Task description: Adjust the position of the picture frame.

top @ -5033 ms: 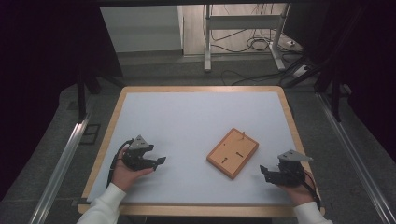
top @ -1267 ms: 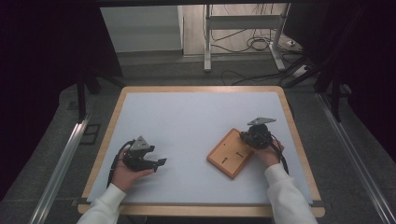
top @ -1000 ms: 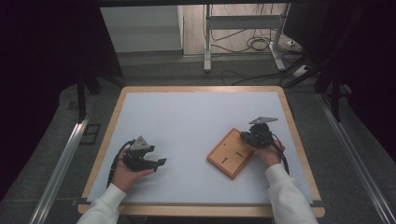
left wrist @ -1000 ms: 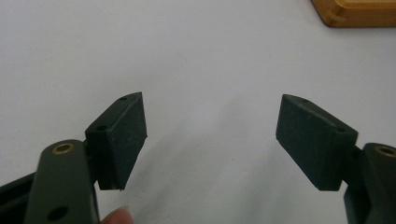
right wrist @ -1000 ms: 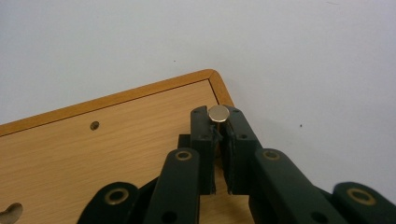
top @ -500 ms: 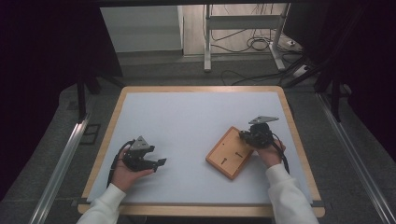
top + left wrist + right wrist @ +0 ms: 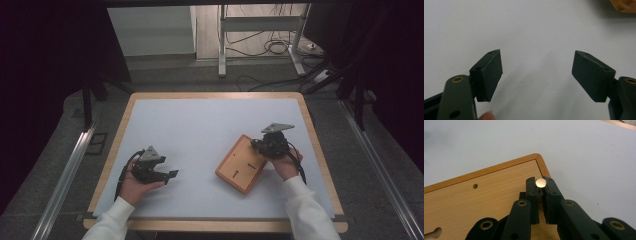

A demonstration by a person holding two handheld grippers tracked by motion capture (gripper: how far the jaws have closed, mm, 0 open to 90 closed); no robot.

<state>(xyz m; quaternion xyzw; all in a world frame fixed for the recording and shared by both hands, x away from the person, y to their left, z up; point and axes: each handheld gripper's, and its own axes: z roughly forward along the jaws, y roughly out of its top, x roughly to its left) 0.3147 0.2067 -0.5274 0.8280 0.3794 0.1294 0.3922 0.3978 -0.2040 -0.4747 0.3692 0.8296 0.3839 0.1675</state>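
Over at the near left of the table [image 7: 200,107], the left gripper [image 7: 165,175] rests on the white surface, its jaws spread wide with nothing between them. Right of centre lies the wooden board [image 7: 242,165], flat and turned at an angle. The right gripper [image 7: 540,187] sits at the board's far right corner, jaws pinched on a small round-headed metal pin [image 7: 540,182]. That pin looks smooth and tiny, likely slippery, so a hold just under its head seems best; the board looks stiff and light.
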